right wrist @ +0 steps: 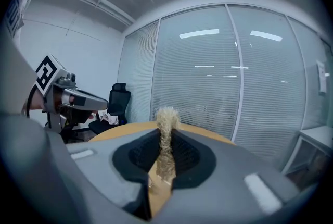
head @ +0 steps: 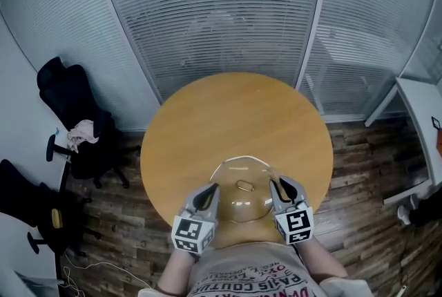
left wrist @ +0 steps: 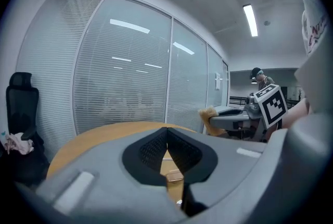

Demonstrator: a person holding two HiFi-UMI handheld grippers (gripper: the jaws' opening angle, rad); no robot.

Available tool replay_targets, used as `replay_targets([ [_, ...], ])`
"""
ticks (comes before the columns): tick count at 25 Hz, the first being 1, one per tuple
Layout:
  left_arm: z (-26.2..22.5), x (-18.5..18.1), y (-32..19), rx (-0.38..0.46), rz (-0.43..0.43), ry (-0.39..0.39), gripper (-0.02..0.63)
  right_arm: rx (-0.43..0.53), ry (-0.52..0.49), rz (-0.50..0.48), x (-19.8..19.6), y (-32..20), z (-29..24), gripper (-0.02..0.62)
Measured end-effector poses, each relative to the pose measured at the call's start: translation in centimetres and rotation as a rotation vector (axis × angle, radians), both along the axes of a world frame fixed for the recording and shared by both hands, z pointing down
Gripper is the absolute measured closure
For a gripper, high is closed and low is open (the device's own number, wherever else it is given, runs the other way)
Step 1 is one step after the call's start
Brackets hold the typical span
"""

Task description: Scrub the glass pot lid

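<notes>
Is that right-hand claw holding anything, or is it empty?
Holding. The right gripper has its jaws shut on a beige fibrous scrubber, which sticks up between them in the right gripper view.

The left gripper (head: 211,188) and right gripper (head: 279,183) are held side by side near the person's body, both pointing away, marker cubes facing up. The left jaws are pressed together with nothing between them. The right jaws clamp a tan fibrous scrubber (right wrist: 166,120) that sticks out past their tips.

Shirt (head: 250,283) print – partly legible – "COUTUR"
</notes>
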State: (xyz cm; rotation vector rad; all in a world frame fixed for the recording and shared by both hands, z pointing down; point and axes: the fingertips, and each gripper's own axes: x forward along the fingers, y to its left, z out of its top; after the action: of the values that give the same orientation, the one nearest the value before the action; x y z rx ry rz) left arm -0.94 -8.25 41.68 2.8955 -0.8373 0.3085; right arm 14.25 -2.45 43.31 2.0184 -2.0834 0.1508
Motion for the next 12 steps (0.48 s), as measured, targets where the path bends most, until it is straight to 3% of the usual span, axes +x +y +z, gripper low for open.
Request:
replay_targets([
  [12, -0.01, 0.04, 0.45, -0.008, -0.023, 0.002, 0.598, -0.001, -0.051, 0.012, 0.29, 0.32, 0.23, 0.537],
])
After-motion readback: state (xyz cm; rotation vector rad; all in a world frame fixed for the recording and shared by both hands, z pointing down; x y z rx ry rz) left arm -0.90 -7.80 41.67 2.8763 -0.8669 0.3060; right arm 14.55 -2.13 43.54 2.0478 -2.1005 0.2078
